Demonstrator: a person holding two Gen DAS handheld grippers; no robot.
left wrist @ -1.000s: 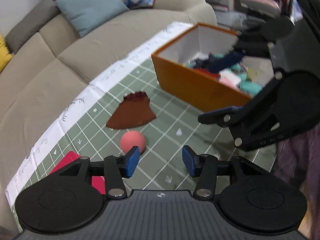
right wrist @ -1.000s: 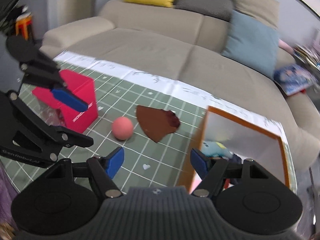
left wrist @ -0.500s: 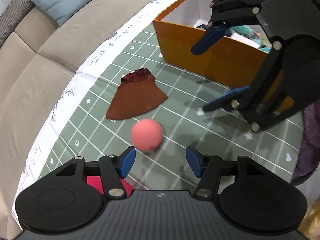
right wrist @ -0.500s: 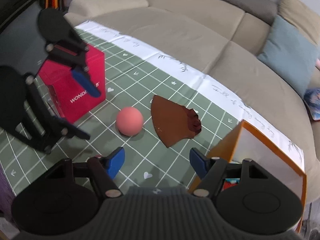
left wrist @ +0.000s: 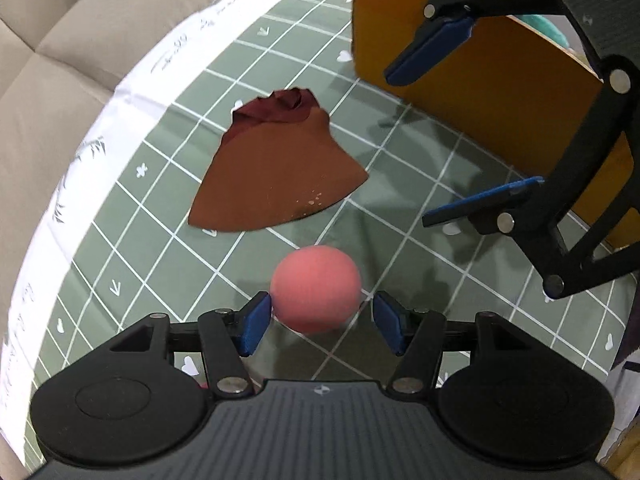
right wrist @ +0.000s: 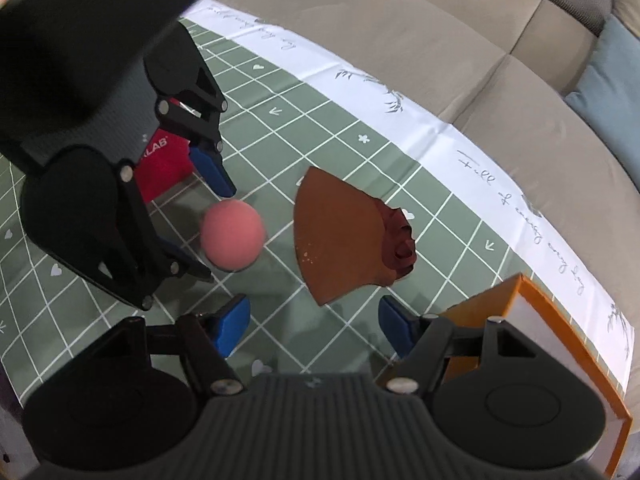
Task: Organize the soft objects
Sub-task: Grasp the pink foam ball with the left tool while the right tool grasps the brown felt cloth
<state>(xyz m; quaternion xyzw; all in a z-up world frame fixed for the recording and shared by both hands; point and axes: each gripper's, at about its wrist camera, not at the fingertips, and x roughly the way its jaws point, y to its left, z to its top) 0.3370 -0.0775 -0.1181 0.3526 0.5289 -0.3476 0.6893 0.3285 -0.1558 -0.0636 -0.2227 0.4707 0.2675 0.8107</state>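
A pink soft ball (left wrist: 316,288) lies on the green grid mat; it also shows in the right wrist view (right wrist: 233,237). My left gripper (left wrist: 320,326) is open, its blue pads on either side of the ball, just short of it. A brown cloth (left wrist: 276,172) lies flat beyond the ball, also in the right wrist view (right wrist: 348,240). My right gripper (right wrist: 314,330) is open and empty, low over the mat near the cloth's edge. The orange box (left wrist: 492,76) stands to the right.
A red box (right wrist: 162,164) stands on the mat behind my left gripper. The beige sofa (right wrist: 400,40) runs along the mat's far white border (right wrist: 400,120). The orange box's corner (right wrist: 520,300) is close to my right fingers.
Both grippers have dropped lower and closer to the mat. My left gripper has closed in on the pink ball, which now sits between its pads. My right gripper has moved toward the brown cloth.
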